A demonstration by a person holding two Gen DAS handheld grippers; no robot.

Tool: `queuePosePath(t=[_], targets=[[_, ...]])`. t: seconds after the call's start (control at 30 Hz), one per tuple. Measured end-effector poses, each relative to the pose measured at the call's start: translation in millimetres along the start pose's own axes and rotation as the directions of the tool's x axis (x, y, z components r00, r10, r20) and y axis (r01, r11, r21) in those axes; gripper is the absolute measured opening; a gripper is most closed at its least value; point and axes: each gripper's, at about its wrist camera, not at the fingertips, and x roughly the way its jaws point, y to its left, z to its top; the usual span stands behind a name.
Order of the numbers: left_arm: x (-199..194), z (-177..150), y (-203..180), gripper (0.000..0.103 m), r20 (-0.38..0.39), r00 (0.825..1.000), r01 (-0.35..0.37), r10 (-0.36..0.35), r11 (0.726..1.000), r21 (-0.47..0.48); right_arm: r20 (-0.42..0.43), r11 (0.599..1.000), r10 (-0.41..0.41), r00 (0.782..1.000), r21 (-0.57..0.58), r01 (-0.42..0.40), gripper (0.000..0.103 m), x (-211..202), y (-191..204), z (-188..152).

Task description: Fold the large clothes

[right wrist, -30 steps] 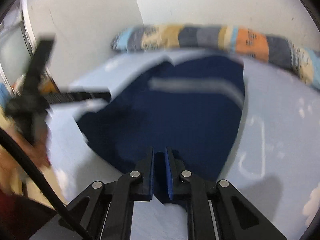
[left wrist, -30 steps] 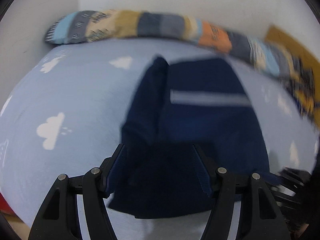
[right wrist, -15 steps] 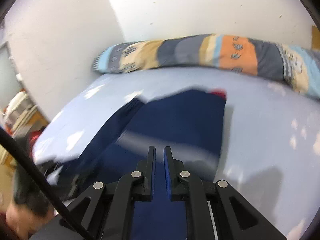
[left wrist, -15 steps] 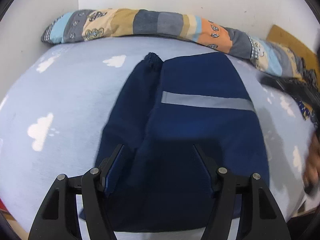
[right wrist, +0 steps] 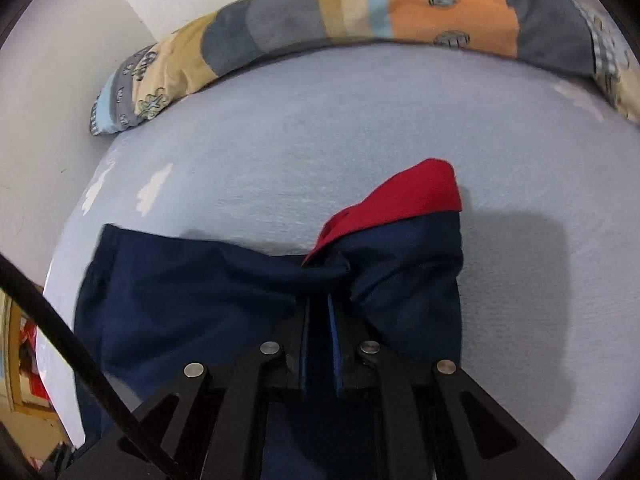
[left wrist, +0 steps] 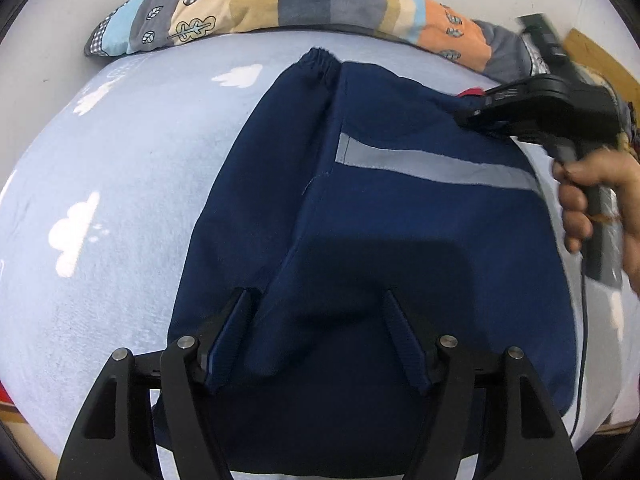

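The right tool [right wrist: 319,316] pinches the navy jacket [left wrist: 384,240] near its red collar [right wrist: 400,200]; the left tool [left wrist: 320,340] hovers with fingers spread above the jacket's near half. The jacket lies mid-bed [left wrist: 120,200], below the patchwork pillow [left wrist: 280,8]. A clean fold likely needs the pinched edge kept taut and low.

A long patchwork pillow [left wrist: 304,8] lies along the far edge of the bed [left wrist: 120,184], against the wall [right wrist: 60,60].
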Motion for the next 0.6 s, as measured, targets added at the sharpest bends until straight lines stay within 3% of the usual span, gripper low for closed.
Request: queuePosePath(t=[0.1, 0.13, 0.2, 0.27, 0.37, 0.47, 0.5, 0.53, 0.6], targets=[[-12, 2, 3, 0.068, 0.039, 0.999, 0.038, -0.037, 0.999, -0.027, 0.083, 0.995, 0.079, 0.993, -0.061, -0.074, 0.018, -45, 14, -20], [-14, 2, 4, 0.068, 0.045, 0.998, 0.039, -0.038, 0.999, -0.03, 0.097, 0.994, 0.073, 0.993, -0.085, -0.065, 0.024, -55, 18, -27], [-14, 2, 3, 0.068, 0.042, 0.999, 0.029, -0.028, 0.999, -0.032, 0.118, 0.989, 0.054, 0.992, -0.146, -0.036, 0.026, -78, 28, -57], [-6, 0, 1, 0.068, 0.014, 1.0, 0.0, 0.0, 1.0, -0.023, 0.101, 0.982, 0.08, 0.992, -0.178, -0.061, 0.026, -88, 33, -88], [9, -4, -4, 0.073, -0.006, 0.999, -0.042, 0.042, 0.999, 0.009, 0.016, 0.979, 0.039, 0.999, -0.202, -0.035, 0.027, -72, 32, -128], [3, -4, -6, 0.074, 0.008, 0.999, -0.047, 0.047, 0.999, 0.009, -0.011, 0.972, 0.005, 1.0, -0.236, -0.007, 0.027, -74, 36, -136], [-1, -3, -5, 0.074, 0.011, 0.999, -0.034, 0.034, 0.999, 0.008, -0.015, 0.977, 0.029, 0.999, -0.213, -0.032, 0.027, -85, 36, -137], [-6, -3, -3, 0.074, 0.02, 1.0, -0.017, 0.016, 1.0, 0.005, -0.008, 0.978, 0.11, 0.994, -0.179, -0.11, 0.027, -104, 36, -137], [-19, 0, 6, 0.074, 0.047, 0.999, 0.009, -0.008, 1.0, -0.014, 0.012, 0.973, 0.155, 0.988, -0.176, -0.15, 0.038, -133, 38, -143]])
